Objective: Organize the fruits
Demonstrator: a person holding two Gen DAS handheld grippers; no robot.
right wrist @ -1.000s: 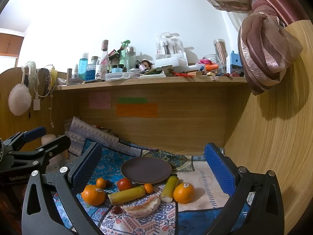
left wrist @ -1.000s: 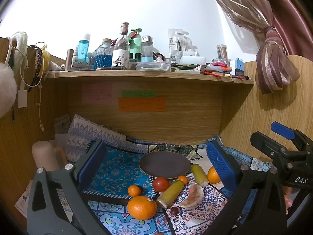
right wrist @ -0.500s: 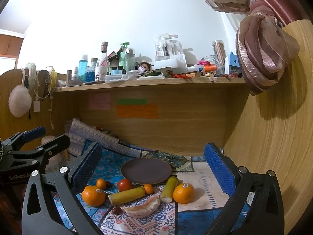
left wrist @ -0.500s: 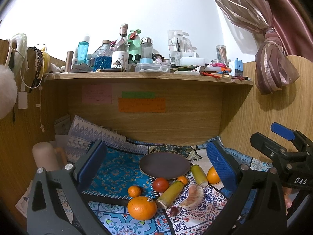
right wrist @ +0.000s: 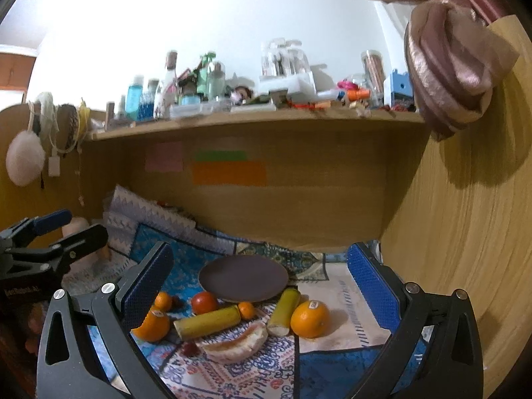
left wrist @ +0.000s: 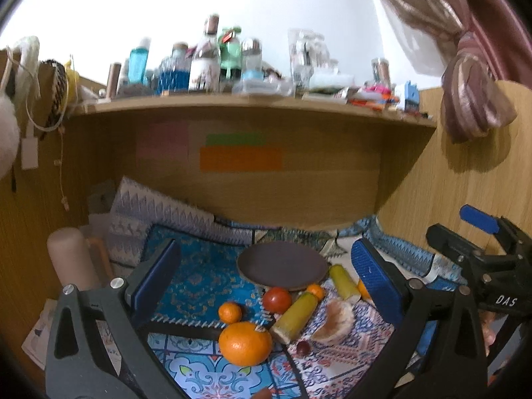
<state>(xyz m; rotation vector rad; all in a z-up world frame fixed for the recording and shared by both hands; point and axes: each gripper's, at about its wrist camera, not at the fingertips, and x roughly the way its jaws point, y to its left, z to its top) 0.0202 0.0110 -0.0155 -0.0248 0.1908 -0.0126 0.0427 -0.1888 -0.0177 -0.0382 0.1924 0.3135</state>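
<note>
A dark round plate [left wrist: 282, 266] [right wrist: 244, 277] lies on the patterned cloth, bare. In front of it sit a large orange [left wrist: 245, 343] [right wrist: 151, 326], a small mandarin [left wrist: 229, 312] [right wrist: 163, 300], a tomato [left wrist: 277, 300] [right wrist: 204, 302], two yellow-green stalk pieces [left wrist: 296, 314] [right wrist: 207, 322], a peeled pomelo wedge [left wrist: 333, 321] [right wrist: 234, 344], a second orange [right wrist: 309, 318] and a dark grape [left wrist: 302, 348]. My left gripper [left wrist: 262, 277] hangs open above the fruits, holding nothing. My right gripper [right wrist: 259, 281] is open too, over the plate and fruits, empty.
A wooden shelf [left wrist: 252, 103] crowded with bottles runs overhead. Wooden walls close in on the left and right [right wrist: 465, 232]. A beige cylinder [left wrist: 68, 259] stands at the left. A folded patterned cloth [left wrist: 156, 212] leans at the back.
Both grippers have dipped and moved slightly forward toward the fruits; the views are a little blurred. Nothing was grasped and no fruit has moved.
</note>
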